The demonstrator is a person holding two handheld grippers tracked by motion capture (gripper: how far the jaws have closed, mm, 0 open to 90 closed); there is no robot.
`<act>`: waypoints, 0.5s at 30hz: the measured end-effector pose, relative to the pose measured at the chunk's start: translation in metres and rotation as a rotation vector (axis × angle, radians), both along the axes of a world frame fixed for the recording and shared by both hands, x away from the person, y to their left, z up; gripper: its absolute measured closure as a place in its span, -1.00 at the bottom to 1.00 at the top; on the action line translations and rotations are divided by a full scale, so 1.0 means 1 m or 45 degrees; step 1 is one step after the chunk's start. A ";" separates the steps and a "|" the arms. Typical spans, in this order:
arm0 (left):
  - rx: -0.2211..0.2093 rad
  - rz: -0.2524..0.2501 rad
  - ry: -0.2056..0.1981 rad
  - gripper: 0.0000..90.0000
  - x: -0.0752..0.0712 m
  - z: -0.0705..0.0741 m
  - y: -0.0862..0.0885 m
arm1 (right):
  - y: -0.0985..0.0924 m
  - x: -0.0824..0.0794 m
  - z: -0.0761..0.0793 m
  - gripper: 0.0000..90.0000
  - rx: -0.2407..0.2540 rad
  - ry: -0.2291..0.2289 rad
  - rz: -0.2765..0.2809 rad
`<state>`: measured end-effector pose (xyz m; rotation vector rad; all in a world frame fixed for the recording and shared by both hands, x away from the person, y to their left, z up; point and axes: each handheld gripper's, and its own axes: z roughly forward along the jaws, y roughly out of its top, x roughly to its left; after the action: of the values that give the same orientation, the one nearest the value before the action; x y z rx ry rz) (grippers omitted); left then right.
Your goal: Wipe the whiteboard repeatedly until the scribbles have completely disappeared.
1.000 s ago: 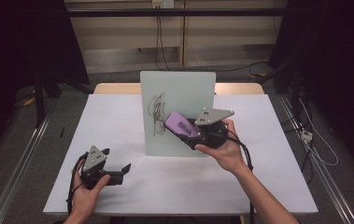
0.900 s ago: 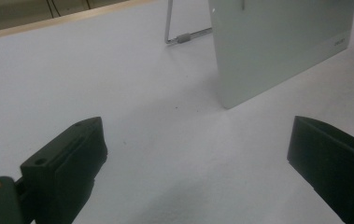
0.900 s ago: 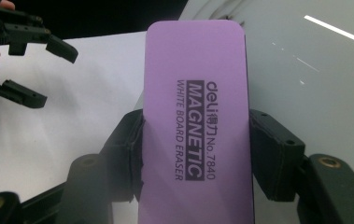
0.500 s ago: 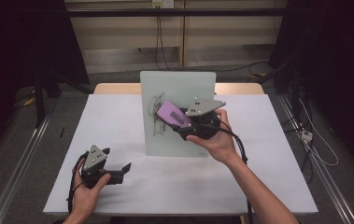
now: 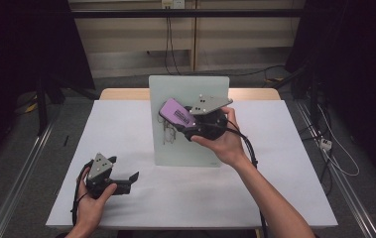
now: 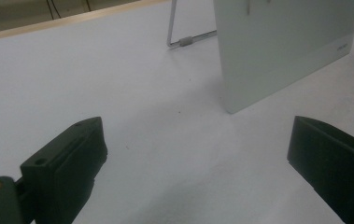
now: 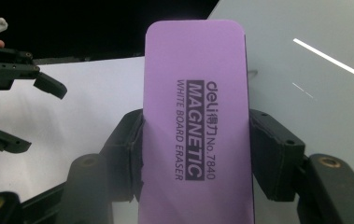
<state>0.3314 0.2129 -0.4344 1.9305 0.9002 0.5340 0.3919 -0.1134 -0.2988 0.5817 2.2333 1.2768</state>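
Here, at the left of the white table (image 5: 275,198), the left gripper (image 5: 132,178) rests low on the cloth in the person's hand, its jaws spread wide with nothing between them, aimed loosely toward the foot of the whiteboard (image 5: 195,148). That small board stands upright near the middle of the table on a wire stand (image 6: 177,35), and dark marker scribbles (image 5: 168,133) run down its left part. Just right of those marks, the right gripper (image 5: 175,121) pinches a purple whiteboard eraser (image 7: 195,121) by its two long edges, the printed back facing the gripper's camera and the working face turned toward the board, above the scribbles. The risks are easy to judge from this. The board is light and propped only by its thin stand, and no hand steadies it, so a firm push could tip it backward or slide it across the cloth. The eraser is gripped only near its lower end, so a stroke with uneven pressure might twist it in the jaws or smear the ink.
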 end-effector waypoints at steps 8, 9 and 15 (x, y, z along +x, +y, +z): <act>-0.008 0.002 0.001 -0.90 0.000 0.000 0.000 | 0.007 0.010 0.003 -0.07 -0.014 -0.009 -0.006; -0.010 0.002 0.001 -0.90 0.000 0.000 0.001 | 0.007 0.011 0.004 -0.07 -0.021 -0.015 -0.008; -0.006 0.001 0.002 -0.90 0.000 0.000 0.000 | 0.010 0.018 0.006 -0.07 -0.034 -0.044 -0.030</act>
<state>0.3319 0.2134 -0.4344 1.9267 0.9029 0.5304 0.4098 -0.1038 -0.2927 0.5702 2.2055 1.2342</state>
